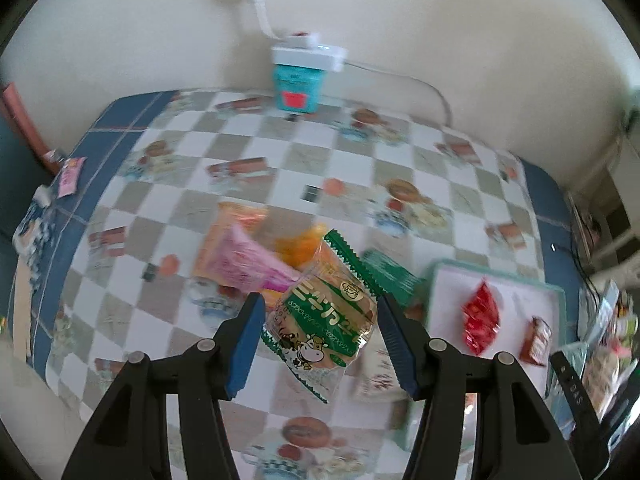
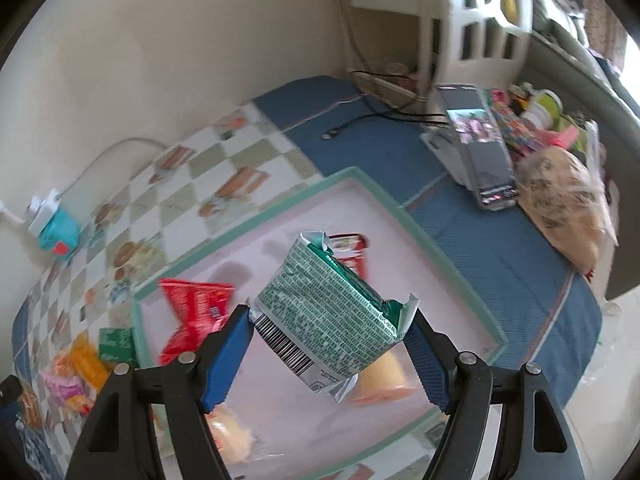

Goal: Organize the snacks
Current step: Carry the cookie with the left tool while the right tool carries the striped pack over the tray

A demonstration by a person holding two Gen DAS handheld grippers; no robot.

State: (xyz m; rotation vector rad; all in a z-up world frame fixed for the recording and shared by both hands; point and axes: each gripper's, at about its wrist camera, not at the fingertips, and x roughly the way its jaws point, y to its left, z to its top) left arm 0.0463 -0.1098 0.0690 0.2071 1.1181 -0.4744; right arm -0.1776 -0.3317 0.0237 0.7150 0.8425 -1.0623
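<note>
My left gripper (image 1: 320, 336) is shut on a clear biscuit packet with green edges and a cow picture (image 1: 324, 320), held above the checkered table. Behind it lie a pink packet (image 1: 248, 268), orange packets (image 1: 298, 248) and a green packet (image 1: 390, 276). My right gripper (image 2: 330, 350) is shut on a green-and-white printed packet with a barcode (image 2: 332, 312), held above the pink tray with a green rim (image 2: 256, 220). In the tray lie a red packet (image 2: 196, 312), a red-white packet (image 2: 352, 252) and yellow snacks (image 2: 384, 380). The tray also shows in the left wrist view (image 1: 496, 276).
A teal box with a white power strip (image 1: 300, 80) stands at the far table edge by the wall. A phone on a stand (image 2: 480, 152), a bag of bread (image 2: 568, 208) and clutter sit right of the tray. A pink packet (image 1: 70, 176) lies at the left edge.
</note>
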